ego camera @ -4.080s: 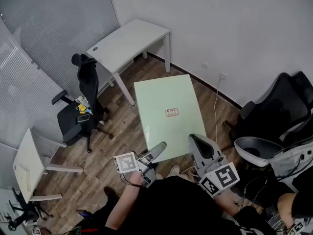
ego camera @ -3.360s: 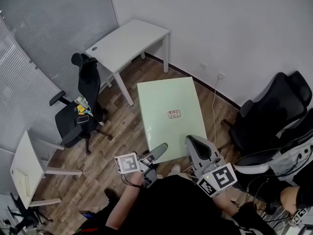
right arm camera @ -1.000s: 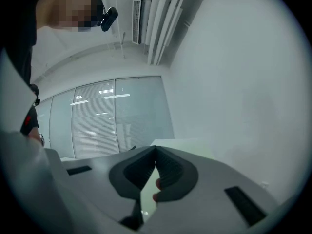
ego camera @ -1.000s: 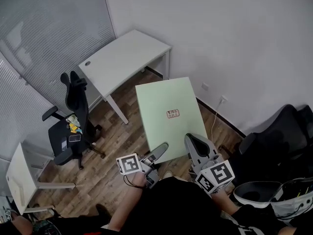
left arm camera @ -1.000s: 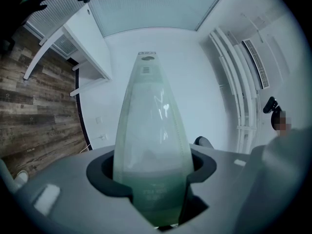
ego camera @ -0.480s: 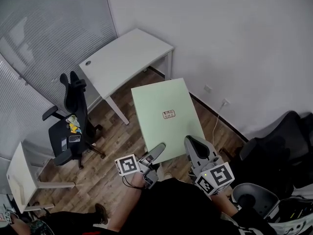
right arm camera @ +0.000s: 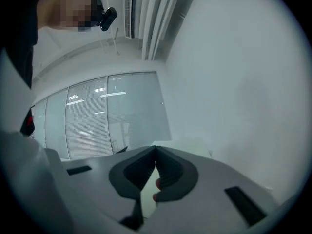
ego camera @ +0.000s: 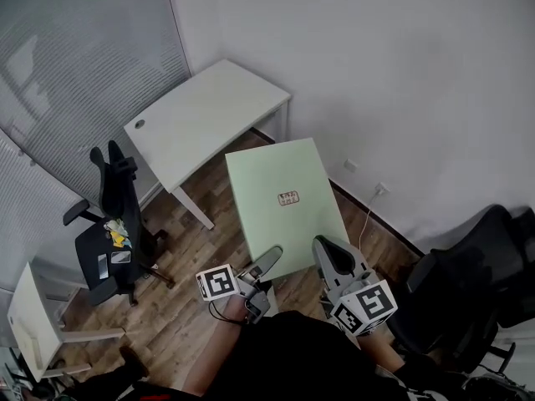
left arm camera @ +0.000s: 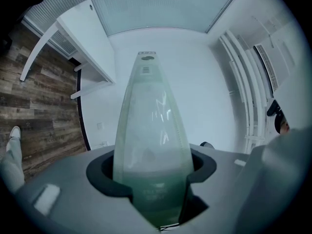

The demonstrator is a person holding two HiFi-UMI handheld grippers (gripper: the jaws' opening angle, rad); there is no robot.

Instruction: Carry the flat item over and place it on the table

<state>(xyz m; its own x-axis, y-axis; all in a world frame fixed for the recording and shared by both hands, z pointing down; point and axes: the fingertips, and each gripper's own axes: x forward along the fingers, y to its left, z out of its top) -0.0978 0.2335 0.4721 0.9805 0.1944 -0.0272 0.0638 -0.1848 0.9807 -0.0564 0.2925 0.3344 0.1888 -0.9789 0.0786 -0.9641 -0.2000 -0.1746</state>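
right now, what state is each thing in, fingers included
pale green flat rectangular panel: off the floor, roughly level, held at its near edge
left gripper: fingers shut on the panel
right gripper: fingers shut on the panel
white rectangular table: standing by the wall, nothing lying on its top
black office chair: upright, small items on its seat

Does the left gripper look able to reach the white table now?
Probably not: the left gripper is clamped on the pale green flat board, and the white rectangular table stands past the board's far edge.
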